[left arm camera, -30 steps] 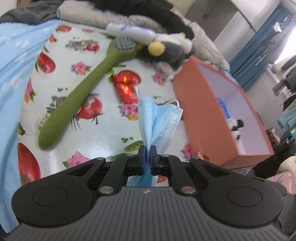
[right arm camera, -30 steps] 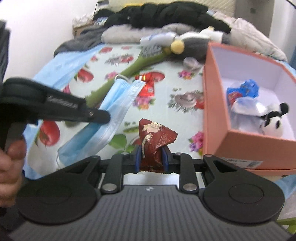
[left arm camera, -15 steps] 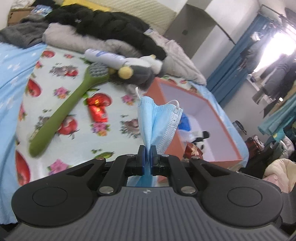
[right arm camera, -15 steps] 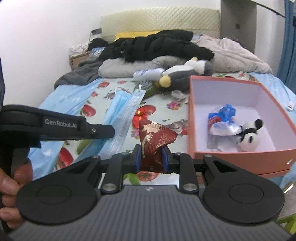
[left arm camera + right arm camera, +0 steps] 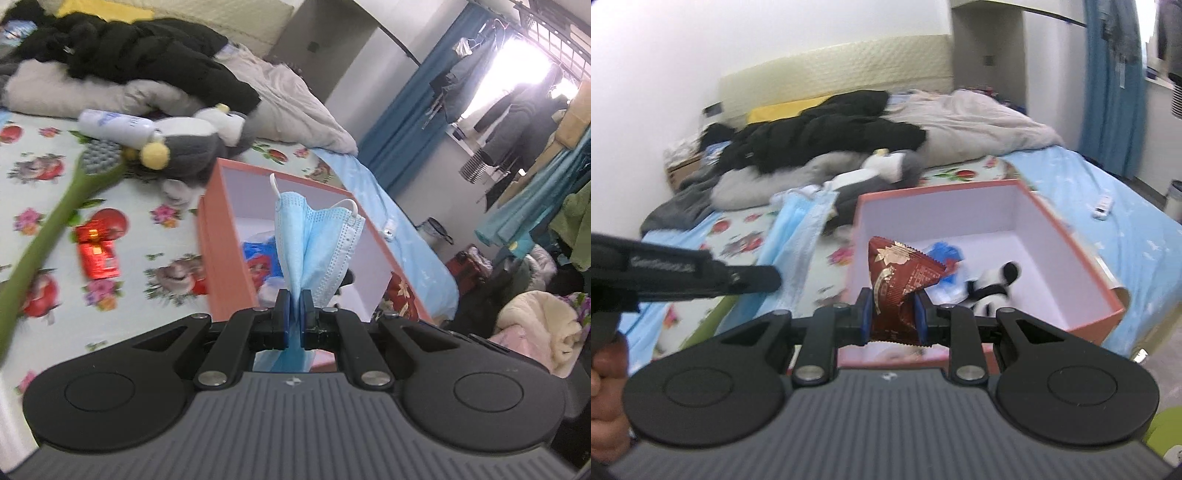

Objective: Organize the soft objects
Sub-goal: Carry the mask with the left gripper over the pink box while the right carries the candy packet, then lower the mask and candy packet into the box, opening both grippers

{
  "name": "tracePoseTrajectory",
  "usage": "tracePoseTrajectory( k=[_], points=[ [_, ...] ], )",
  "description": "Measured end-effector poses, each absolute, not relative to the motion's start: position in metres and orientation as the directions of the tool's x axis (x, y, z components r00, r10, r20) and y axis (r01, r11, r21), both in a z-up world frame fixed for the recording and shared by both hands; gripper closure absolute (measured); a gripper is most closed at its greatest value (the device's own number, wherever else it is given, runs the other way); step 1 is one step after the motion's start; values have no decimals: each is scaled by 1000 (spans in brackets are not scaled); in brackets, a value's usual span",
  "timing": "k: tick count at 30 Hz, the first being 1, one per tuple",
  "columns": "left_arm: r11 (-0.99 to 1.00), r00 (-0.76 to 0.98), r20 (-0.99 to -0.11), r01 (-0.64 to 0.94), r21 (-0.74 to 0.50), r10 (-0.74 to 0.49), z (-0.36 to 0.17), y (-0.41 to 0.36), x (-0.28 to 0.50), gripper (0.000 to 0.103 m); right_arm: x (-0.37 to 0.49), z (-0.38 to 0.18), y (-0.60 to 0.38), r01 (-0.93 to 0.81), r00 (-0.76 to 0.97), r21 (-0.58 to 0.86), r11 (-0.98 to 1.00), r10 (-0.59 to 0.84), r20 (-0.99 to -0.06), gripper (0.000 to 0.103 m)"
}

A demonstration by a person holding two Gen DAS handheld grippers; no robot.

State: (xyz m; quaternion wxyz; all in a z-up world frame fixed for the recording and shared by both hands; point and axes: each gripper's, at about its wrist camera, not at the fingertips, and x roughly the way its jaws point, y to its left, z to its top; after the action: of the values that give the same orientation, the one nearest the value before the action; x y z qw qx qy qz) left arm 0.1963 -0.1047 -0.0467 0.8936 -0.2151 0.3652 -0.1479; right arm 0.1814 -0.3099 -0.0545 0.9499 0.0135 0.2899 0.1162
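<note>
Bedroom scene: a bed covered by a fruit-and-flower printed sheet (image 5: 55,199) fills the left and centre of both views, with dark and grey clothing heaped at the upper left. An open pink box (image 5: 1082,280) with a white interior sits right of centre; a small black-and-white plush toy (image 5: 990,286) and some blue wrappers (image 5: 945,254) lie inside it.

Left gripper (image 5: 294,308): jaws pressed together, pinching the folded lower edge of a blue face mask (image 5: 314,243). The mask stands upright in the centre of the left wrist view, in front of the box opening; its long axis runs vertically, ear loops at the top, the pleated body fanning out above the pinch.

Right gripper (image 5: 893,312): jaws partly closed, pinching a dark red snack packet (image 5: 899,273). The packet sits at the centre of the right wrist view, before the near wall of the box; its crimped end is in the jaws and its puffed end points up and to the right.

Unsorted on the sheet at left: a green long-handled brush (image 5: 55,218), a red packet (image 5: 99,254), a white bottle (image 5: 114,125) and a grey plush toy (image 5: 192,138).

Step in hand, judged: carrying both items to the box. Best practice is to bring each pinch clearly past the near wall and low over the floor of the box before releasing, one after the other, since a limp mask may drape over the rim.
</note>
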Motion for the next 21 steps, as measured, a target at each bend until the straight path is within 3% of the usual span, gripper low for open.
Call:
tracePoseTrajectory(
  k=[8,16,21],
  points=[
    [834,614,-629,89,-545,-477,-43,-125,287,97,257,-57,-346,-141,752,141,980,198,-628,76],
    [881,490,-750,89,-465,-445,-73,-155,358,97,312,-84,-371,-64,642,178,982,177,-746,76],
    [926,422,-824,145,-349,-377,-96,-180,373,97,331,-107,-389,-6,565,190,982,160,-809,76]
  ],
)
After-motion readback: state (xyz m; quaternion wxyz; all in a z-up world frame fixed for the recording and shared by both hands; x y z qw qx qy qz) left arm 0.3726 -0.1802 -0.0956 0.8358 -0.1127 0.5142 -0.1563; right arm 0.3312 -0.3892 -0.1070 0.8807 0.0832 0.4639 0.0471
